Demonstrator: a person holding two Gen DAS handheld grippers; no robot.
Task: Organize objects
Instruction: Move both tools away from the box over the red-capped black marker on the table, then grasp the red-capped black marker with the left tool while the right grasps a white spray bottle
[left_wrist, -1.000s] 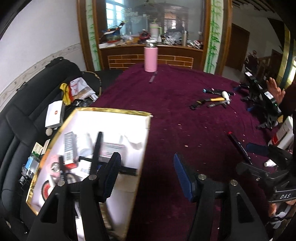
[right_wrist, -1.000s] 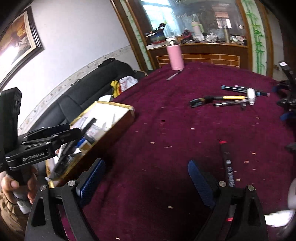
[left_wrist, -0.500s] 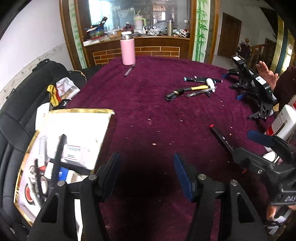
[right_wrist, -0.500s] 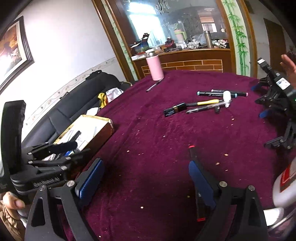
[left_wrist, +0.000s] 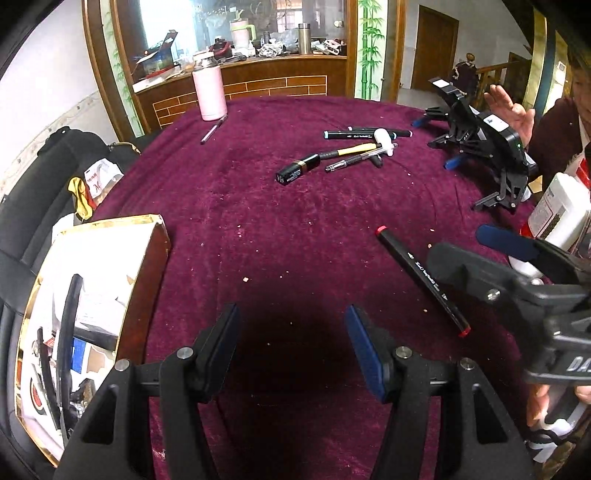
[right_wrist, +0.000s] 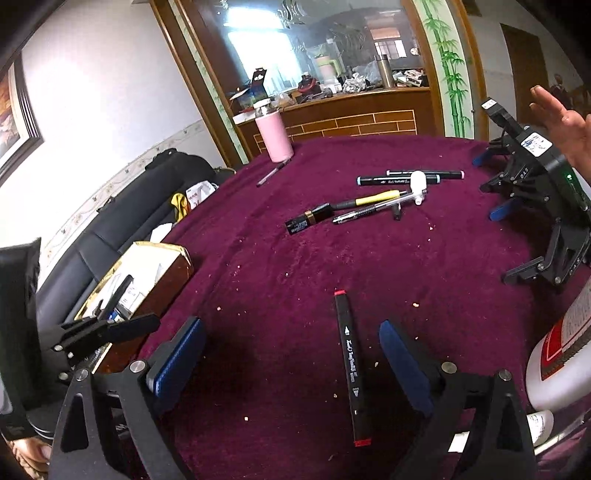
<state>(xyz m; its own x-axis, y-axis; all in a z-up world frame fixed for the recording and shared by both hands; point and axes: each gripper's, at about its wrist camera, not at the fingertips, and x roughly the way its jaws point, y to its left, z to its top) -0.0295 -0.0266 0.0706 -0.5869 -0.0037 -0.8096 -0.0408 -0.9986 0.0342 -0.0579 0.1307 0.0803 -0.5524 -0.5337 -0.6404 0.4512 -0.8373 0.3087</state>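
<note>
A black marker with red caps (right_wrist: 351, 365) lies on the maroon tablecloth (right_wrist: 295, 266). My right gripper (right_wrist: 291, 354) hangs open over it; the marker sits between the blue pads, nearer the right one, untouched. My left gripper (left_wrist: 291, 339) is open and empty over bare cloth, just right of the gold-rimmed box (left_wrist: 147, 266), which holds pens and packets. The marker (left_wrist: 421, 277) lies to its right. A pile of markers, pens and a small hammer (left_wrist: 351, 151) lies farther back.
A pink bottle (left_wrist: 209, 92) and a pen (left_wrist: 212, 129) stand at the far edge. Another gripper device (right_wrist: 535, 192) rests at the right, a person's hand (right_wrist: 565, 122) above it. A white bottle (right_wrist: 565, 350) stands near right. A black sofa (left_wrist: 44, 177) flanks the left.
My left gripper has moved right, from over the box to over the cloth beside it. My right gripper has shifted so the red-capped marker now lies between its fingers.
</note>
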